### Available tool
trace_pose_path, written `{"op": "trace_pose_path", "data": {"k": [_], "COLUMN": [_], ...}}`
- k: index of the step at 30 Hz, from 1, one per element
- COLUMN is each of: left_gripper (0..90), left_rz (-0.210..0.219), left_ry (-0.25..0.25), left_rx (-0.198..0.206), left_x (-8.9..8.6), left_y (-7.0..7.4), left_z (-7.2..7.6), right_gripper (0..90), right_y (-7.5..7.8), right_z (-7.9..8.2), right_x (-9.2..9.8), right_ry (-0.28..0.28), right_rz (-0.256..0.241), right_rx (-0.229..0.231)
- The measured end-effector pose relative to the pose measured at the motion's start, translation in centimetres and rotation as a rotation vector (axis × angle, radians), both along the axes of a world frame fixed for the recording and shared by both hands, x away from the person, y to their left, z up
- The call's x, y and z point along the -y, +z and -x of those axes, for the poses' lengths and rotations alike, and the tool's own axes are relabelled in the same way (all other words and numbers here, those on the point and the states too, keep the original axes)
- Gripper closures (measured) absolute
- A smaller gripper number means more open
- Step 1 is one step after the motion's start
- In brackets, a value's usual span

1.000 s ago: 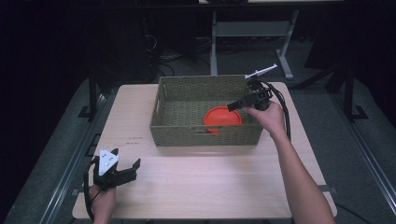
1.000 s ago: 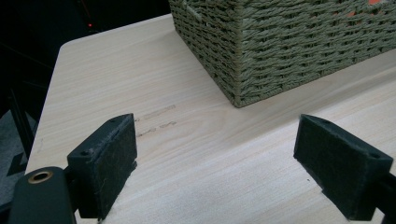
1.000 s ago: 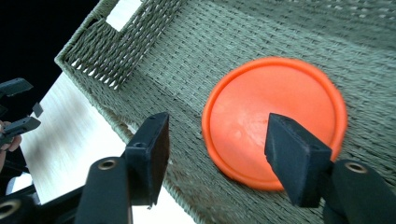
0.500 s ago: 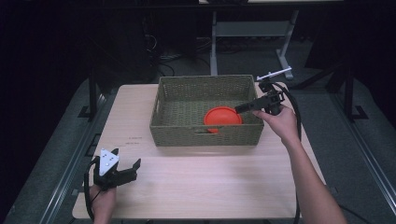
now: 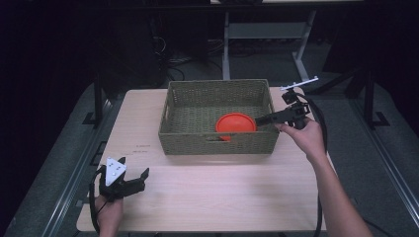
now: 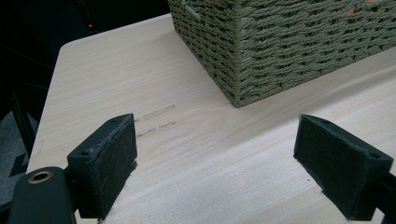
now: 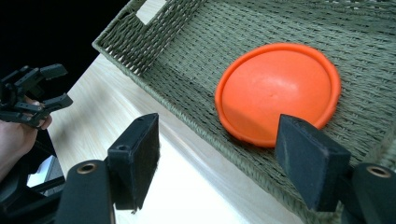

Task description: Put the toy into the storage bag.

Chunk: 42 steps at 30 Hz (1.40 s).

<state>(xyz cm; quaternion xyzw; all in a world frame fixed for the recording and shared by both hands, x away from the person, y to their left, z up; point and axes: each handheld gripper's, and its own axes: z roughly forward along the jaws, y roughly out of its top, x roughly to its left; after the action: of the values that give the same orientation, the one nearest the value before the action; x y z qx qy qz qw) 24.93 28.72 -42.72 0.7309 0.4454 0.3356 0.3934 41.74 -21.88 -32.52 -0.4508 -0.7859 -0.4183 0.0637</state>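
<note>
Orange disc [image 7: 275, 91] round, flat in basket [image 5: 188, 98]; right tongs [image 7: 224, 163] apart; left tongs [image 6: 224, 168] apart.

I watch the right gripper [image 5: 262, 118] back away from the disc [image 5: 235, 124] over the past second, sliding from above the basket [image 5: 217, 143] interior out toward its right wall. The jaws, which sat over the disc a second ago, now reach only across the rim, spread wide with nothing between them in the right gripper view. The hand [image 5: 306, 138] behind it drops lower and nearer the table's [image 5: 222, 197] right edge, the forearm angling in from farther out.
</note>
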Motion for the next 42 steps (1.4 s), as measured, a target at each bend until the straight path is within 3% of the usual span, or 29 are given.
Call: {"op": "trace_pose_path", "data": {"k": [18,21,42], "left_gripper": [12.8,12.8,12.8], "left_rz": [-0.001,-0.002,-0.004], "left_ry": [0.000,0.000,0.003], "left_rx": [0.001,-0.001,-0.001], "left_x": [0.0,0.0,0.0], "left_y": [0.0,0.0,0.0], "left_z": [0.0,0.0,0.1], "right_gripper": [28.7,27.9,26.8], "right_y": [-0.5,-0.6,-2.7], "right_z": [2.5,3.1,6.5], "right_x": [1.8,2.0,4.4], "right_ry": [0.013,0.036,0.052], "right_rz": [-0.028,-0.040,-0.024], "right_rx": [0.016,0.033,0.046]}}
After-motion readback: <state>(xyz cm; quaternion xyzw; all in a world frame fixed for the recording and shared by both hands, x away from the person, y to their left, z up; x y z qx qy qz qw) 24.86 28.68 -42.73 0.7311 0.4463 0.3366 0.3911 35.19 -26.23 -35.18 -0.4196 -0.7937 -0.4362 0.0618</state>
